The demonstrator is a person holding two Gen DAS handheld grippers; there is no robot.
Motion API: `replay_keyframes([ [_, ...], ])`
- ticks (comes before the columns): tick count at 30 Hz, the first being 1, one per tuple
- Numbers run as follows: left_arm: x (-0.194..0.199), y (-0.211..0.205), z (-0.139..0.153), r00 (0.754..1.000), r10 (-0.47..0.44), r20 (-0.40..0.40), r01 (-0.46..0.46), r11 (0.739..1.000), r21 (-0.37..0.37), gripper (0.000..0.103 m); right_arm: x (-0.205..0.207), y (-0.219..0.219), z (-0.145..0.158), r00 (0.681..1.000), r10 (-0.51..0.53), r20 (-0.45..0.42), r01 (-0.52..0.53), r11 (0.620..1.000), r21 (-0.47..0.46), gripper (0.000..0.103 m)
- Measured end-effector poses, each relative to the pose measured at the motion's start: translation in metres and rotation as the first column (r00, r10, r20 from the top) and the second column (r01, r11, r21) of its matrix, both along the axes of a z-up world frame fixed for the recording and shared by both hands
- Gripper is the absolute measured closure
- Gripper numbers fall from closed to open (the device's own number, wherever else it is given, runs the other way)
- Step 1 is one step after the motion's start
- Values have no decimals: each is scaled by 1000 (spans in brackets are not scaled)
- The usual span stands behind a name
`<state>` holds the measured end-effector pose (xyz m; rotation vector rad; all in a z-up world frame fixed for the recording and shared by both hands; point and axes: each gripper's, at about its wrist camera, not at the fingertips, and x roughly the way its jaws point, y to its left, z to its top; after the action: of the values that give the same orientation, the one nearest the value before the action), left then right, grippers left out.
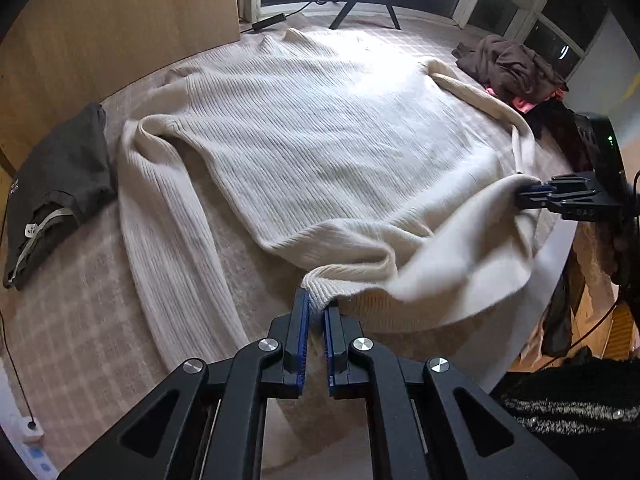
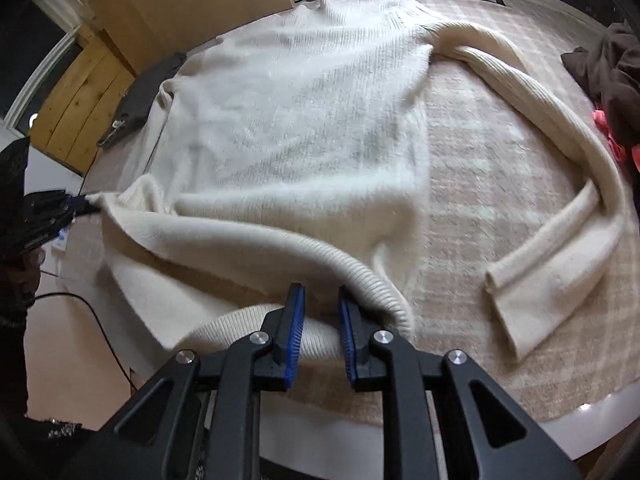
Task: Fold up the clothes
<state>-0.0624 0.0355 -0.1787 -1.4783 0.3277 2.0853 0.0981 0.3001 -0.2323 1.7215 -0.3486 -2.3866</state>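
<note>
- Gripping the ribbed hem corner of the cream sweater (image 1: 320, 128), the left gripper (image 1: 316, 306) had its blue pads closed tight on a small bunch of knit, seen at the bottom of the left wrist view.
- In the right wrist view, the right gripper (image 2: 322, 304) had its jaws a little apart, with the ribbed hem band running across between the blue pads; whether the pads pressed on it could not be told from that view.
- In the left wrist view, the right gripper's tip met the lifted hem edge at the far right side.
- Between the two grippers the hem hung raised off the surface and sagged in a soft fold, while the rest of the sweater lay flat.
- The sweater was spread across a pale checked blanket (image 2: 480, 184) that covered the surface, its collar end farthest from the grippers.
- One sleeve (image 1: 160, 220) ran down the left side of the body in the left wrist view; the other sleeve (image 2: 560, 184) curved out to the right and doubled back on itself, its cuff lying on the blanket.
- A folded dark grey garment (image 1: 56, 184) lay just beside the left sleeve.
- A crumpled brown garment (image 1: 508, 68) with something pink under it sat near the far right corner.
- Beyond the blanket stood a wooden panel (image 1: 140, 12) and dark tripod legs (image 1: 360, 12).
</note>
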Motion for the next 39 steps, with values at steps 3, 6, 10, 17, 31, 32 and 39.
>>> replay_keyframes([
  [3, -3, 7, -5, 1000, -1, 1, 1, 1000, 1, 97, 5, -9, -6, 999, 13, 31, -14, 1000, 21, 85],
  [6, -3, 10, -8, 1000, -16, 6, 16, 1000, 5, 97, 3, -20, -15, 997, 42, 61, -47, 996, 76, 69],
  [10, -4, 12, -12, 999, -33, 15, 33, 999, 8, 97, -5, -38, -27, 995, 80, 66, -90, 982, 164, 63],
  [17, -7, 18, -16, 998, -58, 24, 58, 998, -2, 96, 4, -69, -27, 970, 241, 25, -237, 921, 309, 98],
  [31, 57, 4, -8, 994, -75, 74, 75, 997, 7, 96, 81, 8, 3, 993, -90, 70, 73, 974, 216, 99],
  [32, 60, 4, -11, 994, -73, 81, 73, 997, 1, 96, 77, 6, 6, 993, -99, 58, 87, 977, 193, 99],
  [39, 65, 3, -20, 995, -57, 87, 59, 998, -15, 96, 44, -46, 0, 994, 107, 10, -107, 977, 184, 61],
])
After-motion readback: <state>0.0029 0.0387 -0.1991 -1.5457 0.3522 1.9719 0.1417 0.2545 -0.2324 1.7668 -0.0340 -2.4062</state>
